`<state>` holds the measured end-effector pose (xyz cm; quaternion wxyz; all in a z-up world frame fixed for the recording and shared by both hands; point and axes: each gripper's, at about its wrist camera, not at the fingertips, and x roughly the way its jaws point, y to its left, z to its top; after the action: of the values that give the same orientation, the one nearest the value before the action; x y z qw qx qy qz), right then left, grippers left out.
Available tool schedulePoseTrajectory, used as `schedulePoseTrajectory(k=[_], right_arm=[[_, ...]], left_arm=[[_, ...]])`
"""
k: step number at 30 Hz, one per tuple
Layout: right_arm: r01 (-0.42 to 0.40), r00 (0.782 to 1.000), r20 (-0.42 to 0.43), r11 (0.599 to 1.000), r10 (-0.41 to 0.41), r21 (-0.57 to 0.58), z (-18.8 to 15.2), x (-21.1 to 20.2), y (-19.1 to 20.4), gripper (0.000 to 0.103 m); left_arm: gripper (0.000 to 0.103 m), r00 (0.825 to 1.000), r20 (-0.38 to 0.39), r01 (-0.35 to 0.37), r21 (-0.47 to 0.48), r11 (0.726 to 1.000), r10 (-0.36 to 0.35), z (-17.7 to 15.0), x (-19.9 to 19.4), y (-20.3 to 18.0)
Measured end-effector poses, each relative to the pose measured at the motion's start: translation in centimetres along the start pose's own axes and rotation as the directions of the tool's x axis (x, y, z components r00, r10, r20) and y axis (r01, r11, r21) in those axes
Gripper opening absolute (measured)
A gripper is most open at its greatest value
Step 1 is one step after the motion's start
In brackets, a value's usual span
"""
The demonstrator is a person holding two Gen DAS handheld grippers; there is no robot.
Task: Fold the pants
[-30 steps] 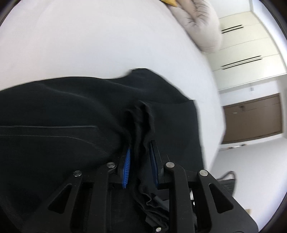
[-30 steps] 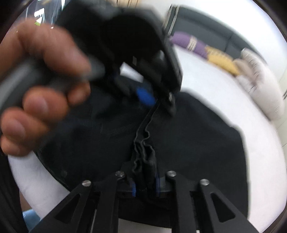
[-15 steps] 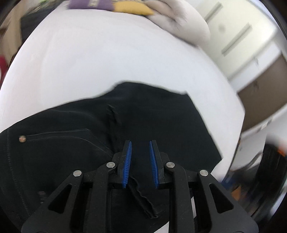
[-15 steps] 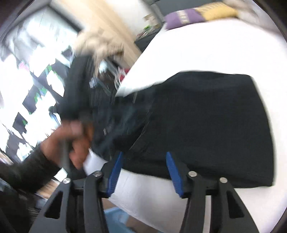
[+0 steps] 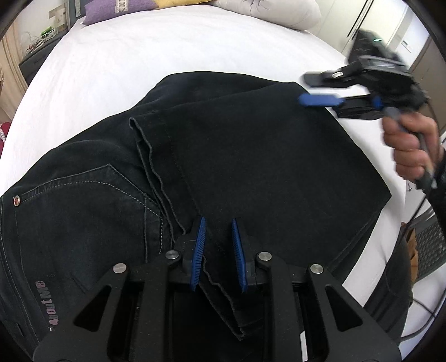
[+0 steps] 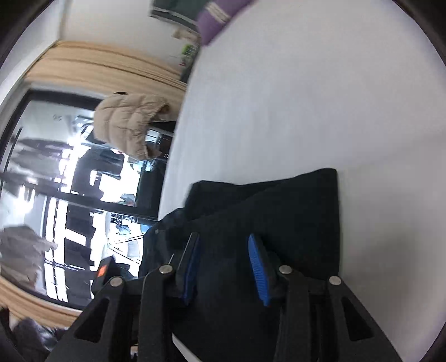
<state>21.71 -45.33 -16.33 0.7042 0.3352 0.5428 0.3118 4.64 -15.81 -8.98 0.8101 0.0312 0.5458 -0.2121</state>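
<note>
Black pants (image 5: 251,156) lie folded on a white bed (image 5: 145,47), leg hems laid over the seat and back pocket (image 5: 83,200). My left gripper (image 5: 218,245) is open just above the cloth near the hem edge, holding nothing. My right gripper (image 5: 320,99) shows in the left wrist view, held by a hand (image 5: 409,150) above the pants' far right corner. In the right wrist view the right gripper (image 6: 224,261) is open and empty over the pants (image 6: 292,211).
Purple (image 5: 120,8), yellow and beige pillows (image 5: 273,11) lie at the bed's far end. White wardrobe doors (image 5: 390,25) stand at the right. A window and a beige jacket (image 6: 128,125) are beyond the bed's left edge.
Both grippers let go of the pants' hem and opened. The pants now lie flat and folded. The right gripper swung away to the far right corner.
</note>
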Motion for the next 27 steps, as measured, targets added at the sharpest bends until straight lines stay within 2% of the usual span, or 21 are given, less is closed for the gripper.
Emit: schedulePoseTrajectory(k=[2,4,6,9,11,14,18,24,27], right_arm=[[0.025,0.999,-0.032,0.998,-0.023,0.061,0.1,1.1,-1.8,0.019],[-0.011,1.0,-0.013,0.996,0.012,0.09,-0.5,0.6,-3.1,0.015],[-0.037,0.999,-0.01,0.995,0.038,0.095,-1.8,-0.1,-3.3,0.015],[-0.017,0.999,-0.036,0.997,0.02,0.075,-3.9,-1.1,-2.9,0.019],[-0.019,0.999,-0.047,0.998,0.021,0.058,-5.1,-1.7,-2.3,0.03],[-0.014,0.998,-0.064,0.999,0.016,0.034,-7.2,-3.0,-1.7,0.035],[-0.003,0.997,-0.081,1.0,0.005,0.02,-10.2,-3.3,-0.8,0.037],[-0.013,0.999,-0.046,0.999,0.015,0.051,-14.4,-4.3,-0.2,0.039],[-0.021,0.999,-0.023,0.996,0.024,0.087,-15.3,-3.8,-0.7,0.037]], left_arm=[[0.019,1.0,-0.004,0.007,-0.006,1.0,-0.007,0.3,0.5,-0.8],[0.019,1.0,-0.004,0.018,-0.015,1.0,-0.018,0.5,0.4,-0.6],[0.019,1.0,-0.001,0.022,-0.017,1.0,-0.022,-0.3,0.0,0.8],[0.019,1.0,0.003,0.02,-0.02,1.0,-0.02,-0.4,-0.5,1.5],[0.019,1.0,0.005,0.022,-0.024,0.999,-0.022,-0.6,-0.7,1.9],[0.019,1.0,0.007,0.021,-0.026,0.999,-0.02,-0.6,-1.3,2.4],[0.019,1.0,0.012,0.028,-0.034,0.999,-0.027,-1.0,-1.0,2.6],[0.019,0.999,0.02,0.046,-0.048,0.998,-0.045,-1.1,-1.0,3.0],[0.019,0.998,0.028,0.06,-0.06,0.996,-0.059,-1.1,-1.2,3.3]])
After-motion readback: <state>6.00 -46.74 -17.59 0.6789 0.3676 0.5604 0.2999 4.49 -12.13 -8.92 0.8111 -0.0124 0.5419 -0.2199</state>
